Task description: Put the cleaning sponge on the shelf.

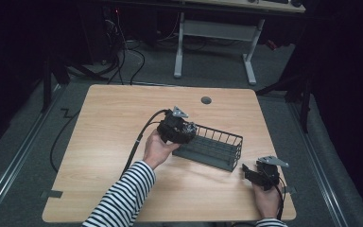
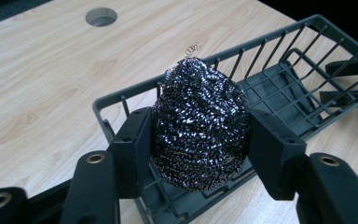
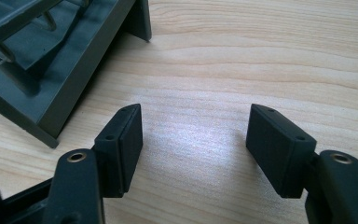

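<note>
A steel wool scourer (image 2: 200, 126), dark and glittering, is pinched between the two black pads of my left gripper (image 2: 198, 144), which is shut on it. That gripper (image 1: 185, 132) holds it just above the left end of a dark grey wire basket (image 1: 217, 150), over the end rim (image 2: 121, 97). My right gripper (image 1: 249, 173) rests low on the wooden table by the basket's near right corner (image 3: 37, 88). Its jaws (image 3: 196, 135) stand open over bare wood with nothing between them.
The light wooden table (image 1: 113, 142) has a round cable hole (image 1: 206, 100) near its far edge. A black cable (image 1: 139, 137) trails left from the left gripper. Beyond the table stand a white desk frame (image 1: 215, 38) and floor cables.
</note>
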The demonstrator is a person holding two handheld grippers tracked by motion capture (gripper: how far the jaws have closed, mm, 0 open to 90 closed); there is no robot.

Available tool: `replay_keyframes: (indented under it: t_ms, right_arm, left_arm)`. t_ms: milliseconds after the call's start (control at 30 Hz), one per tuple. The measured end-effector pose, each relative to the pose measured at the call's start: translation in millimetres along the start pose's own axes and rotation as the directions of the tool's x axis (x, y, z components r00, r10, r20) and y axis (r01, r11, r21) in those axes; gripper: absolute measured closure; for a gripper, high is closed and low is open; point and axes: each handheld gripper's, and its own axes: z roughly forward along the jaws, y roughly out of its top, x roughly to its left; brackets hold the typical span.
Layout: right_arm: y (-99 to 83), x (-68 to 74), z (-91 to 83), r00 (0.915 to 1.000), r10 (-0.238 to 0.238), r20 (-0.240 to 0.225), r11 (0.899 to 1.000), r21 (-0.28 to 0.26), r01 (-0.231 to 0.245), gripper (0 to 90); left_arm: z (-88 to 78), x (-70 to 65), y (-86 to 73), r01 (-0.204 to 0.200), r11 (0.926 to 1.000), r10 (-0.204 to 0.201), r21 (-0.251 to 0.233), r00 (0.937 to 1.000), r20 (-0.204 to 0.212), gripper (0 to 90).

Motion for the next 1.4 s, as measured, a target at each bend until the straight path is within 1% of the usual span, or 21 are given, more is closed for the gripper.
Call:
replay_keyframes:
  t_ms: [133,167,333,433,467,500,667,733,800,833,867,900,1033,1067,1133,1167,1233,1367,1400]
  right_arm:
    - [0.0,0.0,0.1,1.0,-0.003,0.0,1.0,0.0,0.003,36.5]
    - [0.0,0.0,0.1,1.0,-0.004,0.0,1.0,-0.001,0.004,36.4]
    - [0.1,0.1,0.1,1.0,-0.004,0.0,1.0,-0.001,0.004,36.4]
    - [0.1,0.2,0.2,1.0,-0.004,0.001,1.0,-0.001,0.004,36.4]
    - [0.1,0.5,0.1,1.0,-0.003,0.003,1.0,0.001,0.003,36.5]
    - [0.1,0.5,0.1,1.0,-0.003,0.003,1.0,0.001,0.003,36.5]
    - [0.1,0.5,0.2,1.0,-0.003,0.003,1.0,0.001,0.003,36.5]
    - [0.1,0.5,0.2,1.0,-0.003,0.003,1.0,0.001,0.003,36.5]
    - [0.1,0.5,0.2,1.0,-0.003,0.003,1.0,0.001,0.003,36.6]
    - [0.1,0.5,0.2,1.0,-0.003,0.003,1.0,0.001,0.003,36.6]
    - [0.1,0.5,0.2,1.0,-0.003,0.003,1.0,0.001,0.003,36.6]
    - [0.2,0.5,0.2,1.0,-0.003,0.003,1.0,0.001,0.003,36.5]
    - [0.1,0.5,0.2,1.0,-0.004,0.003,1.0,0.001,0.004,36.6]
    - [0.2,0.5,0.2,1.0,-0.003,0.003,1.0,0.001,0.003,36.5]
    - [0.1,0.5,0.2,1.0,-0.003,0.003,1.0,0.001,0.003,36.6]
    - [0.2,0.5,0.2,1.0,-0.004,0.003,1.0,0.001,0.004,36.5]
    - [0.1,0.5,0.2,1.0,-0.003,0.003,1.0,0.001,0.003,36.5]
    - [0.1,0.5,0.2,1.0,-0.004,0.003,1.0,0.001,0.004,36.5]
    - [0.1,0.5,0.2,1.0,-0.004,0.003,1.0,0.001,0.004,36.5]
  left_arm:
    - [5.3,1.4,-1.8,0.011,0.9999,-0.011,0.007,0.9999,-0.006,43.1]
    - [7.9,2.5,-2.6,0.026,0.9996,-0.026,0.009,0.9996,-0.007,43.0]
    - [9.7,4.2,-5.1,0.03,0.9994,-0.03,0.018,0.9995,-0.013,41.7]
    - [10.8,6.6,-6.1,0.035,0.9993,-0.035,0.015,0.9993,-0.011,38.9]
    - [9.5,7.3,-5.6,0.038,0.9993,-0.038,-0.004,0.9992,-0.01,37.6]
    - [9.0,7.8,-5.4,0.043,0.999,-0.044,-0.012,0.999,-0.005,36.7]
    - [6.3,8.9,-5.4,0.043,0.9989,-0.043,-0.019,0.999,-0.012,33.5]
    - [3.3,9.1,-5.8,0.044,0.9987,-0.044,-0.026,0.9989,-0.012,32.8]
    - [-2.1,8.4,-6.3,0.05,0.9977,-0.051,-0.046,0.9986,-0.012,32.3]
    - [-8.8,8.3,-6.8,0.047,0.9967,-0.049,-0.065,0.9986,-0.021,31.8]
    - [-8.8,8.3,-6.8,0.047,0.9967,-0.049,-0.065,0.9986,-0.021,31.8]
    - [-12.5,9.4,-6.9,0.046,0.9963,-0.048,-0.072,0.9984,-0.027,31.8]
    - [-27.4,17.5,-9.6,0.072,0.9921,-0.077,-0.102,0.9962,-0.041,31.0]
    - [-27.4,17.5,-9.6,0.072,0.9921,-0.077,-0.102,0.9962,-0.041,31.0]
    - [-34.6,21.2,-12.3,0.089,0.9886,-0.094,-0.122,0.9948,-0.037,31.0]
    - [-39.3,23.9,-14.1,0.096,0.9876,-0.101,-0.125,0.9942,-0.036,30.5]
    - [-44.6,26.7,-16.3,0.093,0.9878,-0.1,-0.125,0.9939,-0.047,30.2]
    - [-54.8,34.0,-22.7,0.114,0.9844,-0.123,-0.134,0.9907,-0.059,29.7]
    - [-54.8,34.0,-22.7,0.114,0.9844,-0.123,-0.134,0.9907,-0.059,29.7]
